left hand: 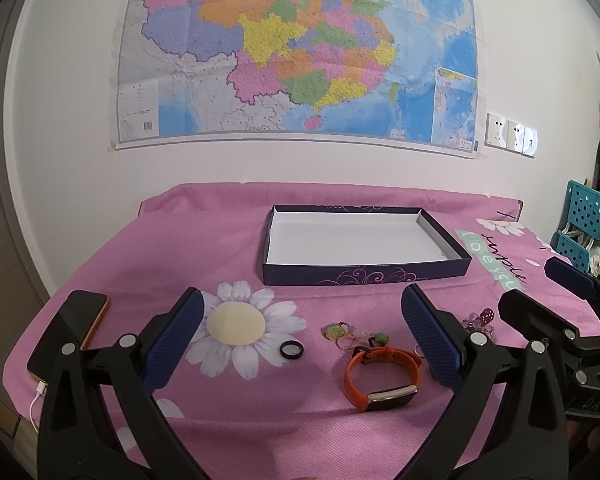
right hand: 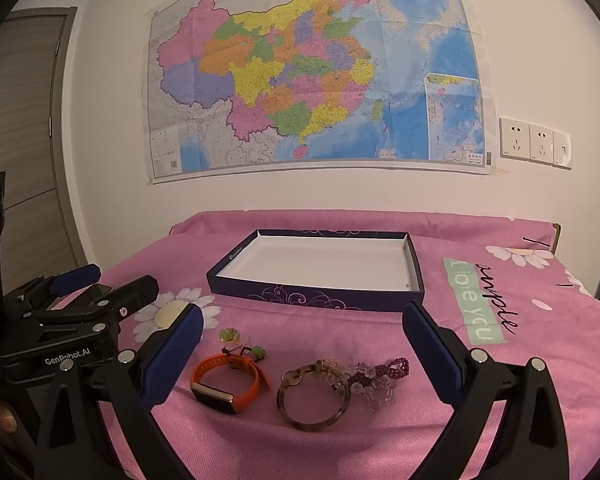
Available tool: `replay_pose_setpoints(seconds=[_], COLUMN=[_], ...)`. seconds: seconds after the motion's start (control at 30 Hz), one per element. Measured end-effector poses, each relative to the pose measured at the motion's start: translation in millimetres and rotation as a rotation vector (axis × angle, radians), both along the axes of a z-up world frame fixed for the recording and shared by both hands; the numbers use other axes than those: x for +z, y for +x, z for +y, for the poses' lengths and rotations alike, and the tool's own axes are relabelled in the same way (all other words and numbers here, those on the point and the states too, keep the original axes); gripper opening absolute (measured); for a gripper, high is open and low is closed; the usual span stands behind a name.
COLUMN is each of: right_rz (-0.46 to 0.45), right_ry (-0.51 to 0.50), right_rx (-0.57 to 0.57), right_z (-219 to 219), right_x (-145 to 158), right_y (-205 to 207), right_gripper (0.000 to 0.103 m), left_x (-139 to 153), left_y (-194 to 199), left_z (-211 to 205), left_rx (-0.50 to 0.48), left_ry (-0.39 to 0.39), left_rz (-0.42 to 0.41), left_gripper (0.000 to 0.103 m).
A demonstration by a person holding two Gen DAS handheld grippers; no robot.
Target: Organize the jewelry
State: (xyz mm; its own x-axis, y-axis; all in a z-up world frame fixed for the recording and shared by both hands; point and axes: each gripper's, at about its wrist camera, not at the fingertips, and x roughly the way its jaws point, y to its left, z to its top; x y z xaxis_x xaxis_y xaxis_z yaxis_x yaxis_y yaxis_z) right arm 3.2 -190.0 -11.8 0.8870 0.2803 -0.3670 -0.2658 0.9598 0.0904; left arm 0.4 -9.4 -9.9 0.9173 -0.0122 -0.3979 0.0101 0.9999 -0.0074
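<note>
An orange watch band (left hand: 382, 376) (right hand: 230, 378) lies on the pink cloth between the fingers of my open left gripper (left hand: 302, 312). A black ring (left hand: 291, 349) sits to its left, with small green and pink rings (left hand: 354, 334) (right hand: 242, 342) just behind. In the right wrist view a brown bangle (right hand: 312, 396) and a purple and clear beaded piece (right hand: 380, 374) lie between the fingers of my open right gripper (right hand: 302, 326). The empty dark blue box lid (left hand: 364, 274) (right hand: 316, 300) stands farther back. Neither gripper holds anything.
A phone (left hand: 70, 338) with a white cable rests at the table's left edge. A map covers the wall behind, with wall sockets (right hand: 534, 142) to its right. Teal baskets (left hand: 584, 224) stand off the table's right side. The left gripper's body (right hand: 72, 320) shows at left.
</note>
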Motion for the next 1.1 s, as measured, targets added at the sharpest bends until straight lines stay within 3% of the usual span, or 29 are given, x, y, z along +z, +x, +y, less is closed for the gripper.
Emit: replay_pose_setpoints(seconds=[0.5, 0.77, 0.9, 1.1], right_rz=[0.035, 0.154, 0.247, 0.370], right_ry=[-0.007, -0.009, -0.013, 0.019], right_rx=[0.017, 0.050, 0.067, 0.102], right_z=[-3, -9, -13, -22], right_x=[-2, -21, -36, -57], right_y=[9, 27, 40, 50], right_gripper=[0.096, 0.092, 0.070, 0.036], left_x=[-5, -35, -49, -64], left_y=[12, 39, 49, 58], left_z=[2, -2, -8, -17], left_rx=[-0.033, -0.122, -0.171, -0.248], left_ry=[-0.011, -0.035, -0.030, -0.015], left_rz=[0.051, 0.208, 0.272, 0.338], left_gripper=[0.097, 0.097, 0.097, 0.080])
